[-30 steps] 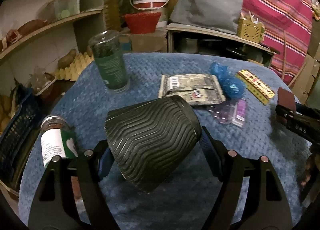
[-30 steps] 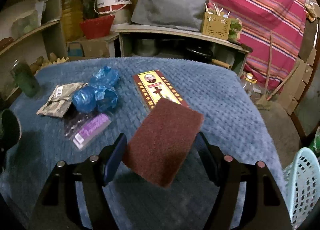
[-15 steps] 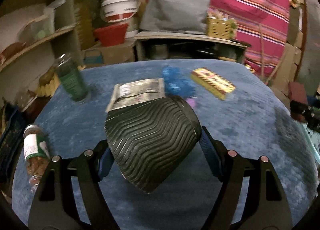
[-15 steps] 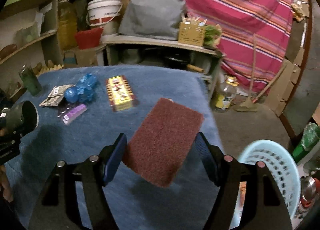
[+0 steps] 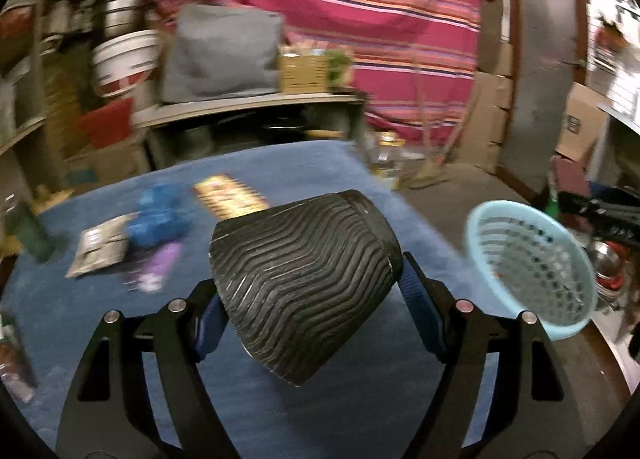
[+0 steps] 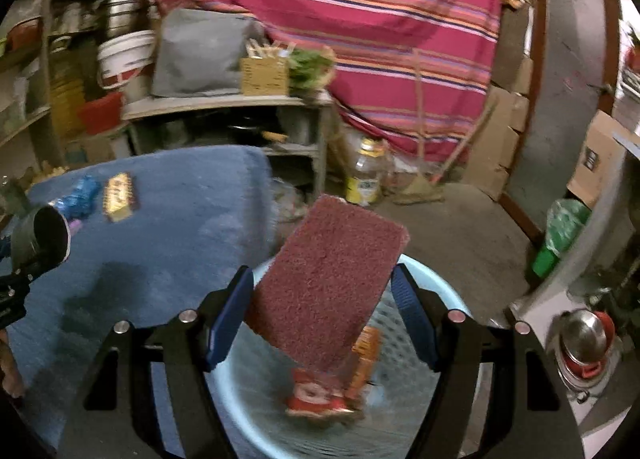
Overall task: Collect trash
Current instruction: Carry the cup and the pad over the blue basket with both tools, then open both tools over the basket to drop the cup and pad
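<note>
My left gripper [image 5: 312,311] is shut on a black ribbed cup [image 5: 304,279], held on its side above the blue cloth of the table [image 5: 120,331]. My right gripper [image 6: 322,315] is shut on a maroon scouring pad [image 6: 332,279], held over a light blue plastic basket [image 6: 440,399] on the floor. Red and orange wrappers [image 6: 320,399] lie inside the basket. In the left wrist view the basket [image 5: 532,271] stands to the right of the table, with the right gripper [image 5: 600,211] above it. The cup [image 6: 44,235] also shows at the left edge of the right wrist view.
On the cloth lie a yellow box [image 5: 230,195], a blue crumpled bag [image 5: 160,219], a silver packet [image 5: 100,247] and a purple packet [image 5: 156,267]. A yellow-labelled bottle [image 6: 366,175] and a green bin [image 6: 560,235] stand on the floor. Shelves [image 6: 224,103] stand behind the table.
Both grippers have swung to the right with their loads. The right one has left the table and now hangs over the basket. The left one has neared the table's right edge.
</note>
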Demonstrator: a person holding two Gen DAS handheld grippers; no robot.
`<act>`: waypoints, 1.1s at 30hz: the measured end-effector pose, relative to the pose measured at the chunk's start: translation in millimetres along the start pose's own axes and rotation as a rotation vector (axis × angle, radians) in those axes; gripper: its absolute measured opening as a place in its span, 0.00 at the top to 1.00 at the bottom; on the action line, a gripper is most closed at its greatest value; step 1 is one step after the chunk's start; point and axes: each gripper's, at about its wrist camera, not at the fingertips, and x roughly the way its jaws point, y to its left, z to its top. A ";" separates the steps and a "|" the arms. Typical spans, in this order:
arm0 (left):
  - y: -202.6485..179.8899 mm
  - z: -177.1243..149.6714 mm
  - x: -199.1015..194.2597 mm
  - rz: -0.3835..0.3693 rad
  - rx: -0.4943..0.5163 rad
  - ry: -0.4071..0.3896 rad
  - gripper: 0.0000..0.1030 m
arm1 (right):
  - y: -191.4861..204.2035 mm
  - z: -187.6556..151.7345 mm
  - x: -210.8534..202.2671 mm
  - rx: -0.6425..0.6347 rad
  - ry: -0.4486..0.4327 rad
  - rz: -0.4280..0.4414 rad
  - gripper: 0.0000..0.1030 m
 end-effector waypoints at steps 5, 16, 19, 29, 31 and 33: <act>-71.9 6.7 24.6 -0.073 0.075 0.018 0.27 | -47.7 -14.1 8.0 0.048 0.021 -0.027 0.32; -160.1 7.6 68.4 -0.186 0.127 0.078 0.27 | -100.4 -33.1 20.5 0.149 0.050 -0.067 0.32; -172.0 11.4 76.3 -0.196 0.135 0.082 0.27 | -112.9 -35.0 20.6 0.200 0.046 -0.062 0.32; -189.7 19.0 72.8 -0.198 0.155 0.045 0.10 | -122.5 -38.4 22.6 0.222 0.050 -0.064 0.32; -183.6 18.7 69.6 -0.184 0.151 0.038 0.10 | -121.7 -38.0 23.4 0.215 0.053 -0.062 0.32; -174.4 19.0 67.0 -0.170 0.138 0.035 0.10 | -117.9 -37.4 24.2 0.205 0.056 -0.060 0.32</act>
